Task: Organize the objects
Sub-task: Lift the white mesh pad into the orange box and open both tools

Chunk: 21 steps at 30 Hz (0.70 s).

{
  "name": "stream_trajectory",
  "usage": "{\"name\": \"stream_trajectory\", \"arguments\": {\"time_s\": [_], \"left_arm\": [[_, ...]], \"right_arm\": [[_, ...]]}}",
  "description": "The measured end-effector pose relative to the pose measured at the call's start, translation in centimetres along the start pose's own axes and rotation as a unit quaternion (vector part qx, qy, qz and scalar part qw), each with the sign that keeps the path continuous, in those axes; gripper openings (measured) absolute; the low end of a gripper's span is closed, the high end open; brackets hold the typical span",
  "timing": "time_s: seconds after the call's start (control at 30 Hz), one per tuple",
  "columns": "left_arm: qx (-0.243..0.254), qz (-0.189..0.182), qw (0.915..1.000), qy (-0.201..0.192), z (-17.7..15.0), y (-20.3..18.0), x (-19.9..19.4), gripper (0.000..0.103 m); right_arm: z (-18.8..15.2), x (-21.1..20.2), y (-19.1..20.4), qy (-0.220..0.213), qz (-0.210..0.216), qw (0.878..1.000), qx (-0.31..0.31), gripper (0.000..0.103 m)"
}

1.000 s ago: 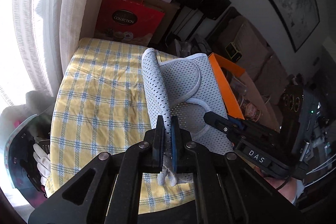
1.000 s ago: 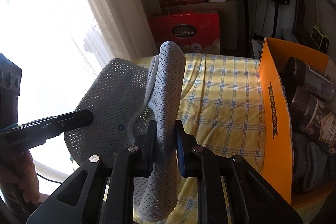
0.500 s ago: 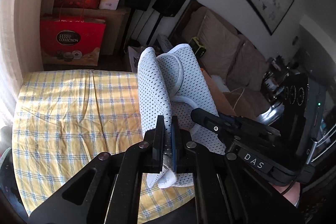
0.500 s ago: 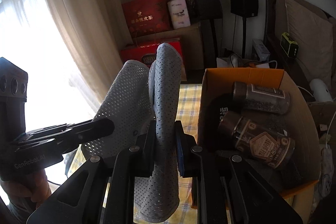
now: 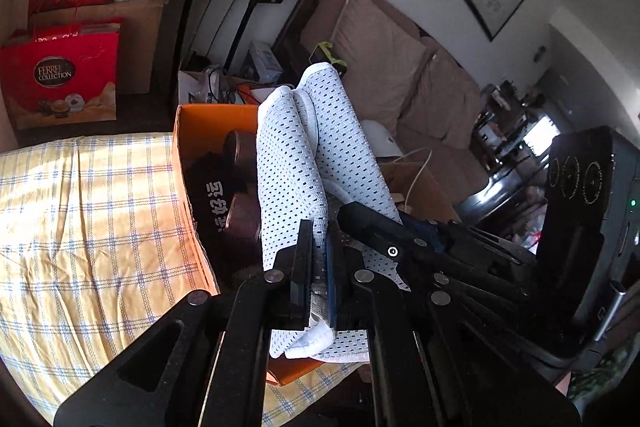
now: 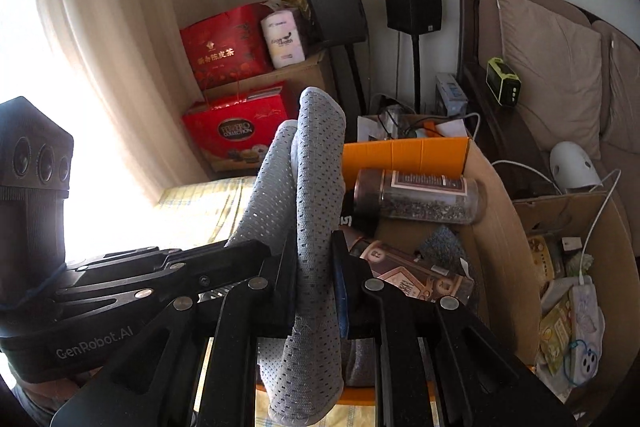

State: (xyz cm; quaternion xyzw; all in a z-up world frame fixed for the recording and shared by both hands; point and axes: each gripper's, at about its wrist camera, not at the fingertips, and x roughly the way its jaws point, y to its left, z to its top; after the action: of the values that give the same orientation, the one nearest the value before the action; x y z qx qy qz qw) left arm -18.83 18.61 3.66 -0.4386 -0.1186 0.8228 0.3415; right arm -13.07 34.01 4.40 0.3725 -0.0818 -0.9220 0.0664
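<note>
Both grippers pinch the same folded mesh cloth [image 5: 308, 163], held up in the air over the orange cardboard box [image 5: 216, 115]. Left gripper [image 5: 319, 267]: jaws pressed together on the cloth's lower edge, a white hem sticking out below the pads. Right gripper [image 6: 316, 279]: jaws clamped on the fold, cloth running up between them and hanging out below. The two tools sit just beside each other, cloth bunched between them.

Box stands on the yellow checked tablecloth [image 5: 92, 227], at its edge toward the sofa [image 6: 552, 67]. Inside the box: one dark jar [image 6: 416, 195] lying on its side, a second brown jar [image 6: 404, 271] nearer the right gripper, and a black item with white characters [image 5: 214, 203] against the orange wall.
</note>
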Motion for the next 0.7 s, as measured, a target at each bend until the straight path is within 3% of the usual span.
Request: {"name": "stream_trajectory", "arguments": {"time_s": [0.43,0.7], "left_arm": [[-0.024,0.052,0.9977,0.036,-1.8,2.7,4.8,0.006],[-0.025,0.087,0.9949,0.043,-1.1,3.7,6.4,0.008]], "right_arm": [[-2.9,5.8,-4.3,0.055,0.067,0.995,0.055,0.014],[-2.0,9.4,-4.2,0.073,0.037,0.996,0.039,0.014]]}}
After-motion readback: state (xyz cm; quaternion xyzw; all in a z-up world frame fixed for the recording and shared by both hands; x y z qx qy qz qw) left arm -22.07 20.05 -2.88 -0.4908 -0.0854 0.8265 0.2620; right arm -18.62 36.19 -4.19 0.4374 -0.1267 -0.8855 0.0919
